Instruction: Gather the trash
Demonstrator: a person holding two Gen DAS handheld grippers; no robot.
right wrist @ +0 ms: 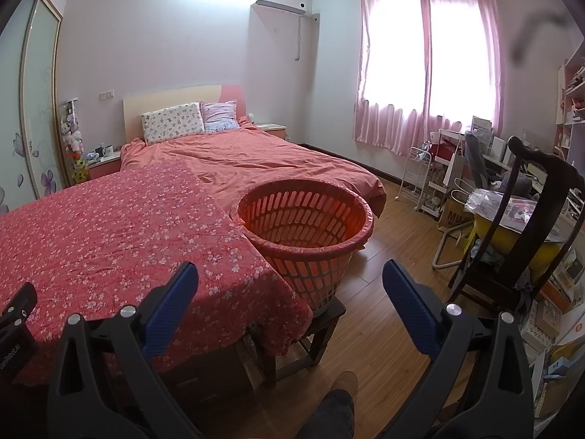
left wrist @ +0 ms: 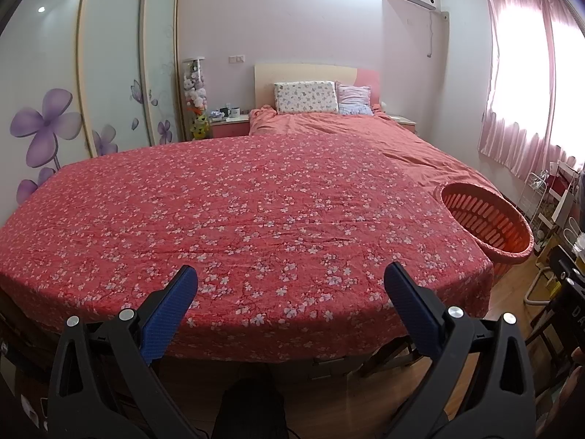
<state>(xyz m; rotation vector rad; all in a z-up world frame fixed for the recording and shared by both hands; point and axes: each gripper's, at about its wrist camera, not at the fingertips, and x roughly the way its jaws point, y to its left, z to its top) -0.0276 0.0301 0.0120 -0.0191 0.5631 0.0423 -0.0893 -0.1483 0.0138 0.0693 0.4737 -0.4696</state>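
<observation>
An orange slotted plastic basket (right wrist: 307, 226) stands on a dark wooden stool (right wrist: 321, 325) at the right edge of a table covered with a red flowered cloth (left wrist: 237, 212). The basket also shows at the right of the left wrist view (left wrist: 486, 219), and it looks empty. No trash shows on the cloth in either view. My left gripper (left wrist: 290, 285) is open and empty above the cloth's near edge. My right gripper (right wrist: 290, 285) is open and empty, in front of the basket and stool. A part of the left gripper shows at the left edge of the right wrist view (right wrist: 16, 314).
A bed (right wrist: 256, 161) with a red cover and pillows lies behind the table. A dark wooden chair (right wrist: 519, 226), a white rack (right wrist: 416, 179) and cluttered boxes stand at the right on the wood floor. A wardrobe (left wrist: 109, 73) with flower decals is at the left.
</observation>
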